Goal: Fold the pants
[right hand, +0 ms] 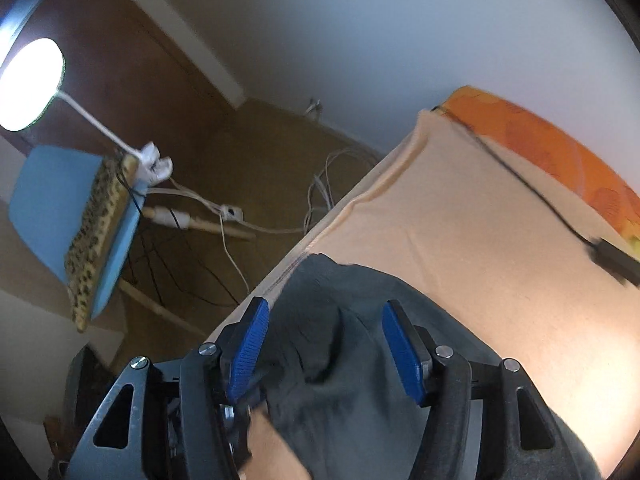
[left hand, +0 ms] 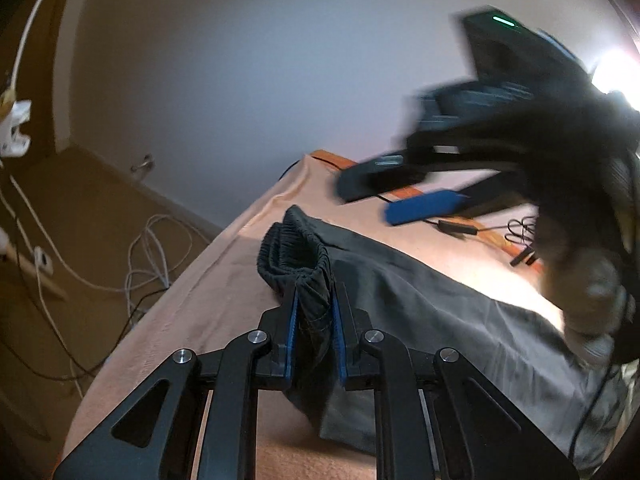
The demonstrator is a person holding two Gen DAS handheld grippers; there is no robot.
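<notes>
My left tongs (left hand: 314,312) are pinching the gathered waistband (left hand: 294,250) of the dark grey pants (left hand: 420,300), with the elastic edge bunched up just beyond the blue pads. From that pinch the garment runs away to the right and back toward me across the peach sheet (left hand: 224,272), so its long axis lies crosswise to the left tongs, not along them. My right tongs (right hand: 324,344) are spread, pads well apart, pointing steeply down with pants fabric (right hand: 336,380) lying between and under them; neither pad presses on it as far as I can see. The cloth's edge sits just ahead of the right fingertips, near the bed's rim (right hand: 372,192). I judge the right side is the nearer one to the free stretch of cloth, so the next grab falls to it, square across the garment's length.
</notes>
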